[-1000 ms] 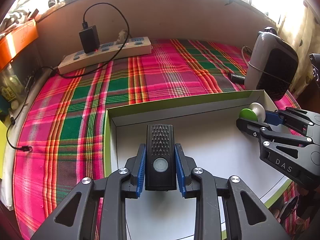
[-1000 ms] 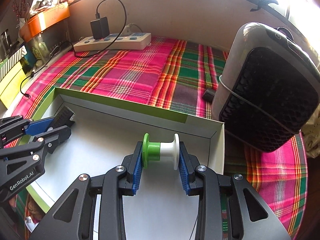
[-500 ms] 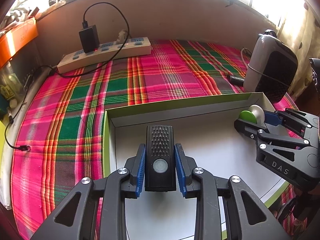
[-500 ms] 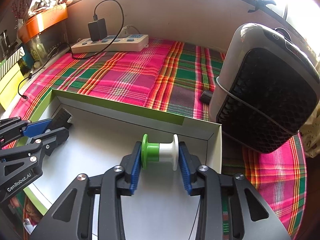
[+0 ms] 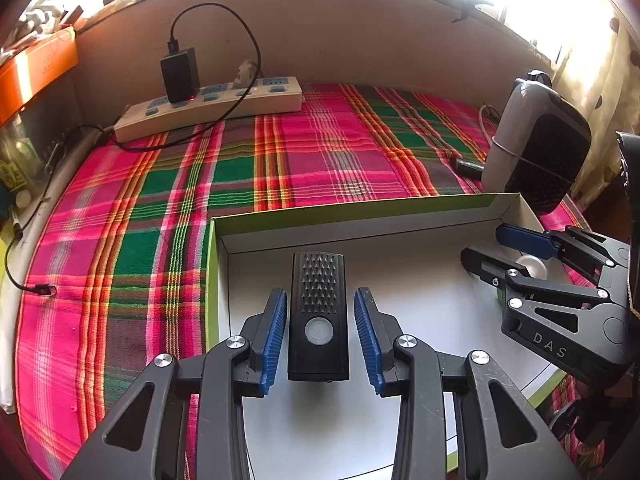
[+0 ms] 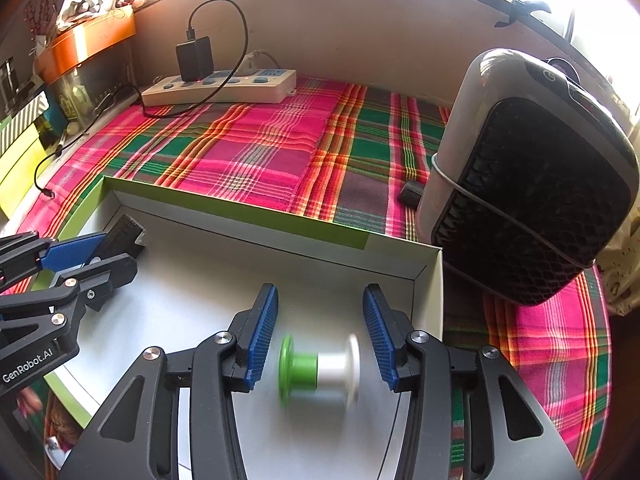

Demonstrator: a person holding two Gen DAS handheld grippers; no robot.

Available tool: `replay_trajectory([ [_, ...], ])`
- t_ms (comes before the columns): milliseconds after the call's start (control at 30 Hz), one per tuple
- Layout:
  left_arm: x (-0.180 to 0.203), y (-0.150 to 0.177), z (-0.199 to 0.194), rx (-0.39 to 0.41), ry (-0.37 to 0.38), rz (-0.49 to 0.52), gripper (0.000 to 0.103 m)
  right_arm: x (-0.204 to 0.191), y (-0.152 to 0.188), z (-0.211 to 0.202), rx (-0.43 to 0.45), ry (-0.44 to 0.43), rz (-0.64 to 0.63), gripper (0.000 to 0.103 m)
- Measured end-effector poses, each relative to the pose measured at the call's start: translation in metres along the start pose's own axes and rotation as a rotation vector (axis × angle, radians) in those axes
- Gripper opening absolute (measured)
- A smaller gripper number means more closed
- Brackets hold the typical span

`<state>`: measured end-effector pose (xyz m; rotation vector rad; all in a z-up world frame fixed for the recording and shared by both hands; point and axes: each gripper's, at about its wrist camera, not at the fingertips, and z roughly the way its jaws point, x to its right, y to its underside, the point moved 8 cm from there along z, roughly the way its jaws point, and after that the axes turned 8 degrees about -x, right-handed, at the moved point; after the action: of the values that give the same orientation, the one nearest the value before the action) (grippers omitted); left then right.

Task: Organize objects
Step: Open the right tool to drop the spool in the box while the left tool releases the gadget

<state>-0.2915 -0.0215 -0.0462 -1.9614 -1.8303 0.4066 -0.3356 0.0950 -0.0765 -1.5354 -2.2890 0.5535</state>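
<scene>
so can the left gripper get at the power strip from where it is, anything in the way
Probably yes. Left gripper is opening with the black device loose between its blue pads; beyond the box wall, only bare plaid cloth lies before the power strip.

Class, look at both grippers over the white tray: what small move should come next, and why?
Probably lift both grippers straight up and clear. The left gripper jaws are opening, blue pads off the black rectangular light; the right gripper jaws are opening around the blurred green-and-white spool. Both lie in the white tray with green rim.
</scene>
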Motion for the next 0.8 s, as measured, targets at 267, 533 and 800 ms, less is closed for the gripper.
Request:
replay_trajectory([
  [267,-0.001,0.0,-0.003,0.001,0.008,-0.014,0.033,0.0,0.001,-0.001,0.004,-0.007,0.003,0.046],
  [533,-0.001,0.001,-0.018,0.029,0.018,-0.017,0.034,-0.004,0.002,-0.015,0.031,-0.009,0.001,0.046],
  [800,0.0,0.009,-0.037,0.055,0.021,-0.017,0.034,-0.006,0.008,-0.033,0.052,-0.012,0.013,0.046],
])
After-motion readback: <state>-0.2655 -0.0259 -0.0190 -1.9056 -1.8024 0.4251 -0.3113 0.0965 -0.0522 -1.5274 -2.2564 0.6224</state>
